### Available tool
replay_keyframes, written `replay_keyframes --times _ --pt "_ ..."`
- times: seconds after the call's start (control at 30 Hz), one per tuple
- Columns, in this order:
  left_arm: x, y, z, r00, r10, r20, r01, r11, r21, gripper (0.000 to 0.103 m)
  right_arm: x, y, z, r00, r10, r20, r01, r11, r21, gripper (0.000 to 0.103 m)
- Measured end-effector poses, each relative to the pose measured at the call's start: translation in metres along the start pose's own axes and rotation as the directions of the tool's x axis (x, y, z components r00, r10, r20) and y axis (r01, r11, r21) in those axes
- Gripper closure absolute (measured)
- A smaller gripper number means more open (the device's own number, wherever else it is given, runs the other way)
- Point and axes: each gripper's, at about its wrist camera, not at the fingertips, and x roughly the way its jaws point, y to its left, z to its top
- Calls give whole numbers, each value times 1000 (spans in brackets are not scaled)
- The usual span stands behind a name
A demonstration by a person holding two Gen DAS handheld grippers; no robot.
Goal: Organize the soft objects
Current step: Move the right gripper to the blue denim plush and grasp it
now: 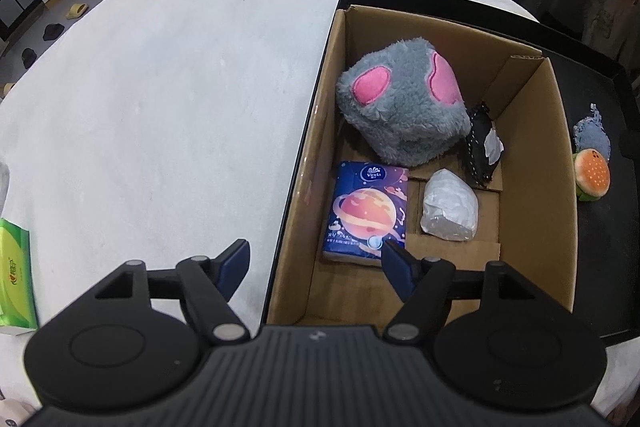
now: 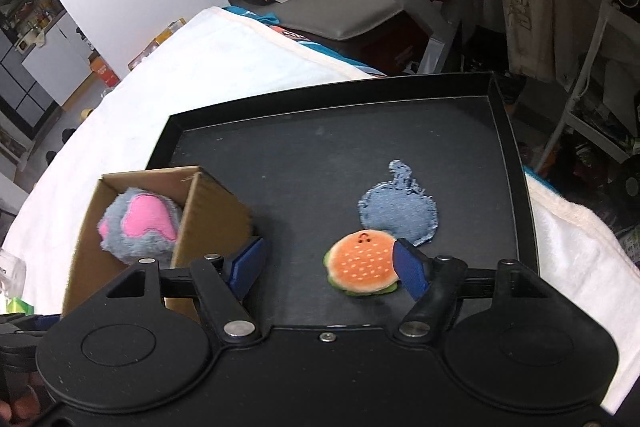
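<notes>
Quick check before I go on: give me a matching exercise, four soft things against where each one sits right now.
Things:
1. grey plush
2. tissue pack
3. burger toy
4. denim patch

Places:
A. on the black tray, at the right gripper's fingertip
B. in the cardboard box, far end
C. on the black tray, just beyond the burger
D. flat in the box, near the left gripper

Pairs: 1-B, 2-D, 3-A, 4-C
</notes>
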Motion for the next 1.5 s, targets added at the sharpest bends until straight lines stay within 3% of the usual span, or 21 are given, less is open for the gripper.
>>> replay_keyframes --times 0.2,0.77,1.27,1.33,1.37,1.5 --pt "4 -7 4 1000 23 -1 -23 1000 15 32 19 -19 -5 1000 20 11 -20 999 48 33" --pt "23 -30 14 997 71 -25 -69 995 76 29 43 -57 0 999 -32 31 29 993 118 33" --pt "26 -35 16 997 71 -29 -68 993 96 25 68 -55 7 999 -35 19 32 992 121 33" --pt "27 -34 17 997 70 -30 -67 993 94 25 71 -54 6 999 -48 6 47 992 117 40" --pt "27 -34 17 997 69 -31 -66 994 92 25 72 -53 6 999 -54 1 53 992 116 56" --pt "25 -31 17 997 65 -35 -62 994 85 25 68 -57 3 998 -59 5 57 988 141 70"
